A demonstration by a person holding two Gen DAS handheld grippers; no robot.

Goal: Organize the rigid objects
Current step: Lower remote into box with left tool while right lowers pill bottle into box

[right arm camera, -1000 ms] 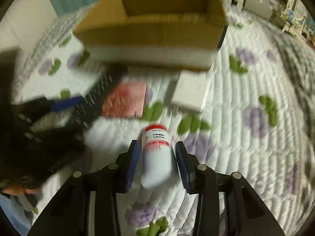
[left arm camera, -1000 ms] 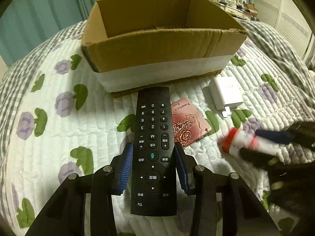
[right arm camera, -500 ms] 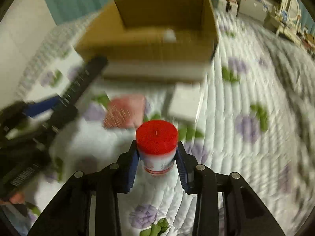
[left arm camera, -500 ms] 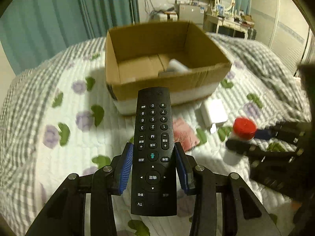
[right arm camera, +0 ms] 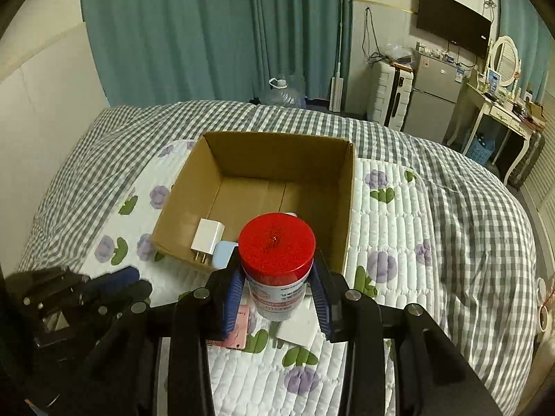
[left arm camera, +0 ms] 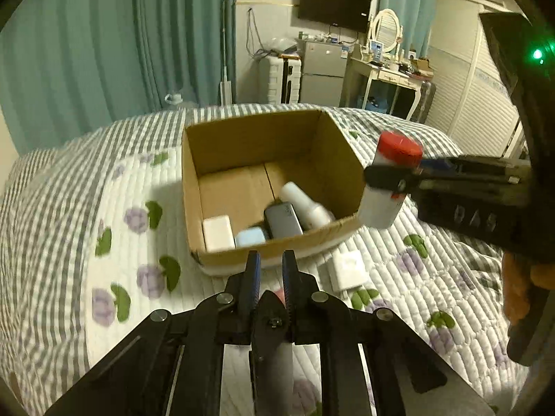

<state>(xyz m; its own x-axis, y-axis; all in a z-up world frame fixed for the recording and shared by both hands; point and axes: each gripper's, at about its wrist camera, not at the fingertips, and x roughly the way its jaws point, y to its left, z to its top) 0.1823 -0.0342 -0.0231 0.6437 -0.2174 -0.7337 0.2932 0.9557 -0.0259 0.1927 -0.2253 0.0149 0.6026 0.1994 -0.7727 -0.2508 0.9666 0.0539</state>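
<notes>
Cardboard box (left arm camera: 222, 242): open-topped, on the quilted bed (left arm camera: 69, 277), toward its foot.
Box contents: a white charger (right arm camera: 207, 236) by the near left corner; a pale blue case (left arm camera: 251, 236) beside it; a grey device (left arm camera: 282, 222) and a white bottle (left arm camera: 308, 206) lying along the near wall.
Right gripper (right arm camera: 277, 294): closed around a white bottle with a red cap (right arm camera: 276, 242), held upright in the air at the box's near right corner.
Left gripper (left arm camera: 270, 270): fingers nearly together, just short of the box's near wall; whether they pinch anything cannot be told.
On the quilt: a white adapter (left arm camera: 348, 270) and a pink card (right arm camera: 239, 326), both near the box.
</notes>
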